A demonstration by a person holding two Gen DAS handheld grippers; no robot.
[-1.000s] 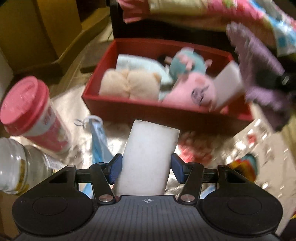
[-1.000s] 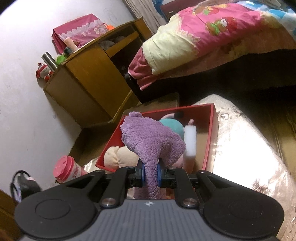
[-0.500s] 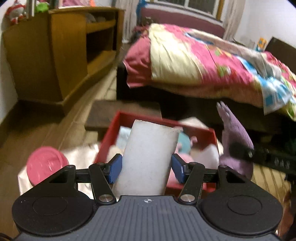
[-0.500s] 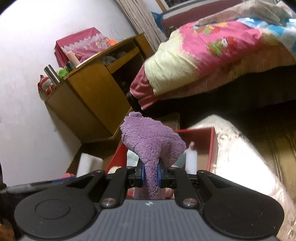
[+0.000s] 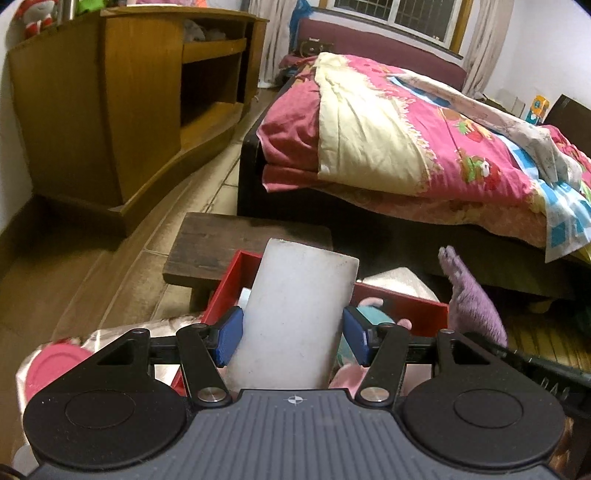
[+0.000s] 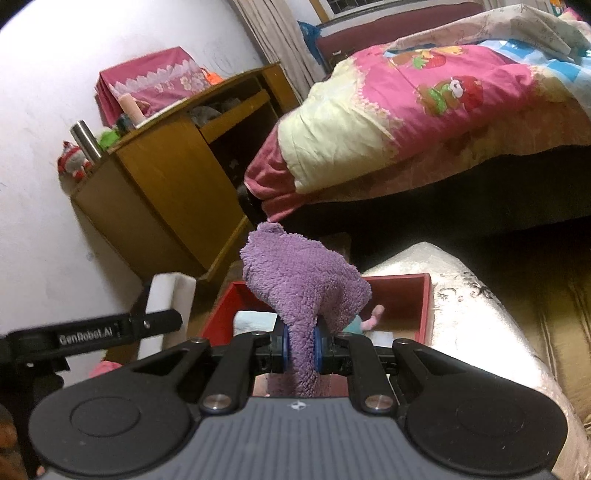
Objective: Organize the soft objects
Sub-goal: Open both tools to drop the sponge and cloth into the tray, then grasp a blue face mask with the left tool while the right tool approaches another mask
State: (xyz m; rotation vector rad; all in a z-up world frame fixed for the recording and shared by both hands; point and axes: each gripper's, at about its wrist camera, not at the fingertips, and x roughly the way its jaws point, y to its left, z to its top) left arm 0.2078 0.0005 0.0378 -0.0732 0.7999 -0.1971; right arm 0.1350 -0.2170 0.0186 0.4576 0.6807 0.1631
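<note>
Low in both frames the red box (image 5: 229,291) lies ahead of left tongs (image 5: 293,334) grasping the white sponge (image 5: 295,317) and right tongs (image 6: 300,349) clenched on the purple cloth (image 6: 303,291).

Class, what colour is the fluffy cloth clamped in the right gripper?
Purple. The fluffy cloth shows best in the right wrist view, pinched in the right gripper.

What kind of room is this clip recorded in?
Most likely a home bedroom: a bed heaped with a pink cartoon quilt, a wooden cabinet against the wall, and a curtained window behind the bed.
</note>
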